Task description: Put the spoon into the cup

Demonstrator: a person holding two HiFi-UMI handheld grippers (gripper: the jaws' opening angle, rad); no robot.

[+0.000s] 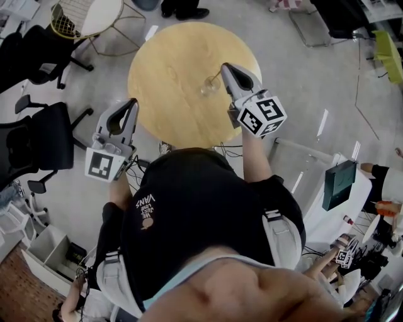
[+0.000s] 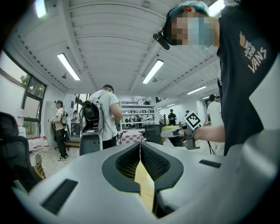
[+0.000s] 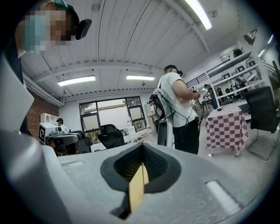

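A clear glass cup (image 1: 208, 87) stands on the round wooden table (image 1: 170, 75), right of its middle. A thin spoon (image 1: 216, 78) rests in the cup, its handle leaning up and right. My right gripper (image 1: 225, 66) hangs just right of the handle's top with its jaws together; I cannot tell whether it touches the handle. In the right gripper view the right gripper (image 3: 142, 146) shows nothing between its jaws. My left gripper (image 1: 131, 102) is at the table's left edge, away from the cup. In the left gripper view the left gripper (image 2: 140, 144) is also closed and empty.
Black office chairs (image 1: 38, 135) stand on the floor to the left, and a wire-frame chair (image 1: 75, 16) is at the far left. A white desk with a dark bag (image 1: 339, 182) is on the right. Other people (image 2: 105, 116) stand further back in the room.
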